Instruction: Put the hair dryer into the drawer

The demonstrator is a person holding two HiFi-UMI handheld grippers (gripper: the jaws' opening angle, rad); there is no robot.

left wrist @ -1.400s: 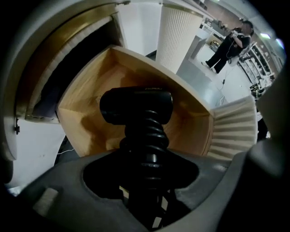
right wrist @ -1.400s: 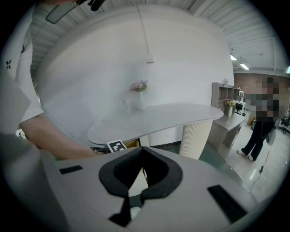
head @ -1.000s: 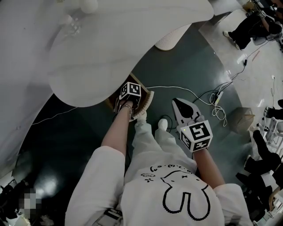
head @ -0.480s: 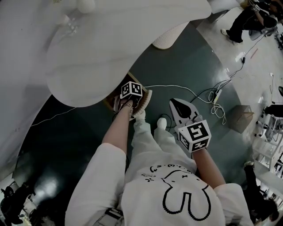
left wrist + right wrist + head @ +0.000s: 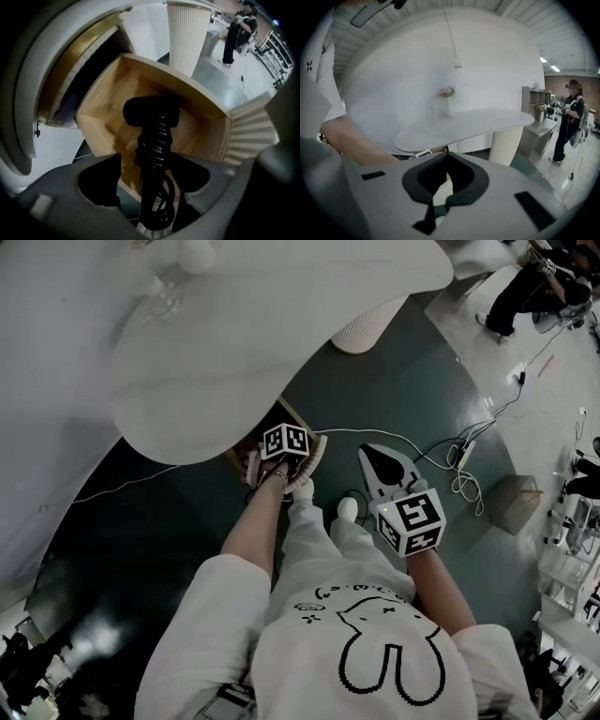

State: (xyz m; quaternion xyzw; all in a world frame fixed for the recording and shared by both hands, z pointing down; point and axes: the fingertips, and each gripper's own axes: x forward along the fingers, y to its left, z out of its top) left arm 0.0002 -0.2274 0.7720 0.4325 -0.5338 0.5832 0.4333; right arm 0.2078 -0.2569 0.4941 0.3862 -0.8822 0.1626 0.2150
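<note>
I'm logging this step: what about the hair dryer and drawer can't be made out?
- Whether the hair dryer rests on the drawer bottom: left gripper view, its own dark body covers the contact.
- Drawer, head view: mostly under the table.
- Hair dryer, head view: not visible, down in the covered drawer.

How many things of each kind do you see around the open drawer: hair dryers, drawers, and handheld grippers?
Black hair dryer, cord wound on its handle: 1
Open light wooden drawer: 1
Handheld two-jaw grippers: 2 (left gripper, jaws just opened around the hair dryer; right gripper, shut)
Total: 4
</note>
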